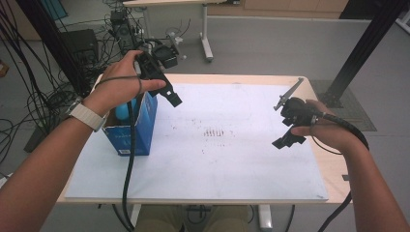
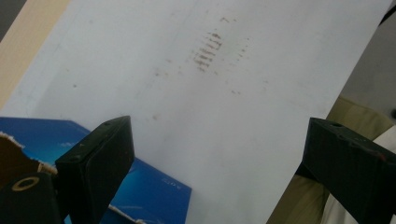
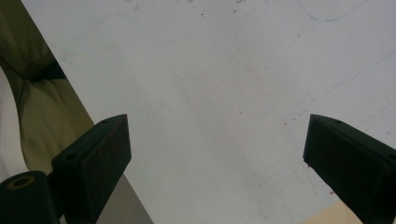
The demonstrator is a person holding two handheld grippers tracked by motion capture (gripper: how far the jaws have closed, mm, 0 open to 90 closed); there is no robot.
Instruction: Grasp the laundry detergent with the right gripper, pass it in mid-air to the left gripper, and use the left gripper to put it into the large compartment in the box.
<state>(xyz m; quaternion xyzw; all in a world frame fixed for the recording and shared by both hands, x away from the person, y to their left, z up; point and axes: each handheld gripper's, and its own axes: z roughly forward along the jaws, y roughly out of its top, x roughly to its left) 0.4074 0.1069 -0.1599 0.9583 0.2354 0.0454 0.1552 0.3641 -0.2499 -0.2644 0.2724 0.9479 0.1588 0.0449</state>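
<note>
My left gripper (image 1: 170, 96) hangs in the air above the table's left side, just past the top of an open blue cardboard box (image 1: 138, 126). Its jaws stand wide apart with nothing between them (image 2: 219, 154), and the blue box (image 2: 154, 191) lies below its left jaw. A light blue object (image 1: 123, 111) sticks up inside the box. My right gripper (image 1: 288, 140) is held above the right part of the white sheet (image 1: 217, 140). It is open too, with bare white sheet showing between its jaws (image 3: 217, 154).
The white sheet covers most of the wooden table (image 1: 333, 169) and carries a patch of brown smudges (image 1: 215, 133). Cables (image 1: 29, 96) and black equipment (image 1: 80, 43) lie on the floor beyond the table's left. A black frame post (image 1: 362, 48) rises at the far right.
</note>
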